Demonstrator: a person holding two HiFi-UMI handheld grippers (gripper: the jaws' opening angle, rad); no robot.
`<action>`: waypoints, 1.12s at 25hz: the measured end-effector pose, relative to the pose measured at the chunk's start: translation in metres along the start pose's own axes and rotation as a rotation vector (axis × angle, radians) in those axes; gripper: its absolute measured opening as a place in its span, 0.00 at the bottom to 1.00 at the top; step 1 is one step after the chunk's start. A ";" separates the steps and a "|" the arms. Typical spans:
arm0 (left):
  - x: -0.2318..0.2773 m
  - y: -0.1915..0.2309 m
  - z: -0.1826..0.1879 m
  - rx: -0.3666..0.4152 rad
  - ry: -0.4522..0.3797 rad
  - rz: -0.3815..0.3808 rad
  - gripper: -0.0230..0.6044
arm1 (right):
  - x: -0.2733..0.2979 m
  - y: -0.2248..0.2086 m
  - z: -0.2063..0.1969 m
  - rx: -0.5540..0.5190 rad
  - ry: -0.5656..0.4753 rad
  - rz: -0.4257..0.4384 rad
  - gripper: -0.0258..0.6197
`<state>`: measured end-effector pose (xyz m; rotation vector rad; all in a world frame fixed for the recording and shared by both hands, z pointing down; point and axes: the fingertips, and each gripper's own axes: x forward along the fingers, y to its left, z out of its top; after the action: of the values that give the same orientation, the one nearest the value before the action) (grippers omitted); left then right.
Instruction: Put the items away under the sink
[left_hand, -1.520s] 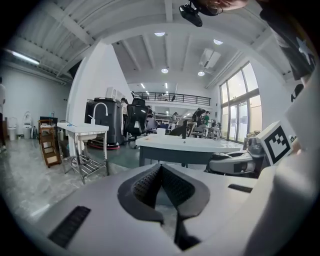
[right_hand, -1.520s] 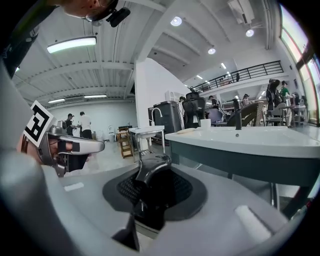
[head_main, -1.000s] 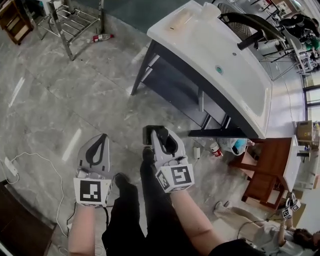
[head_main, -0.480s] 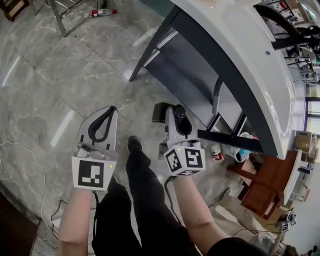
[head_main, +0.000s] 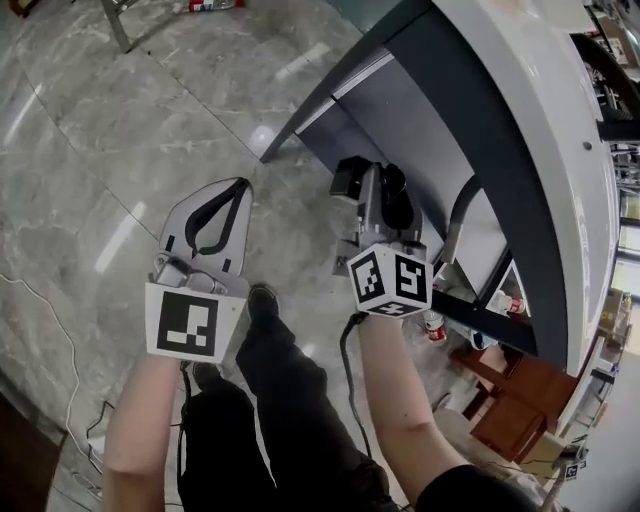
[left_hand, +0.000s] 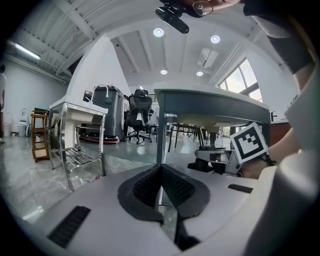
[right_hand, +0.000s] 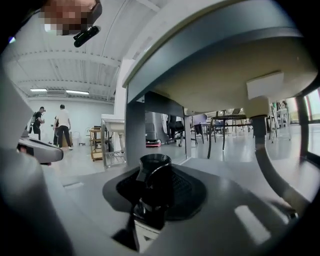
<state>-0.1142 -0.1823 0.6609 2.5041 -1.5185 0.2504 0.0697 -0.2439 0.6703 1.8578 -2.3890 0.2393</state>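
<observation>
My right gripper is shut on a black bottle, whose round black top stands up between the pads. It hovers just in front of the grey shelf under the white sink. The sink's underside arches right above the jaws in the right gripper view. My left gripper hangs over the marble floor to the left, shut with nothing in it. Its ribbed pads meet at the tip.
A black curved drain pipe drops behind the shelf. A can and bottles lie on the floor under the sink's right end, by a brown wooden stool. A red-and-white bottle lies far off. A person's legs stand below the grippers.
Both grippers have moved forward toward the sink. The right one, still holding the black bottle, has gone from over the floor to the shelf's front edge. The sink fills more of the view.
</observation>
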 end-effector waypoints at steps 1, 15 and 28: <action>0.005 0.002 0.001 -0.006 0.000 -0.003 0.05 | 0.009 -0.004 0.004 -0.009 -0.012 -0.012 0.18; 0.053 0.010 0.017 -0.001 0.009 0.005 0.05 | 0.090 -0.054 0.029 -0.072 -0.044 -0.078 0.18; 0.058 0.016 0.016 -0.029 0.020 0.012 0.05 | 0.130 -0.074 0.040 -0.032 -0.066 -0.269 0.18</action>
<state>-0.1014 -0.2432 0.6607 2.4630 -1.5194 0.2533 0.1098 -0.3931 0.6584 2.1738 -2.1337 0.1159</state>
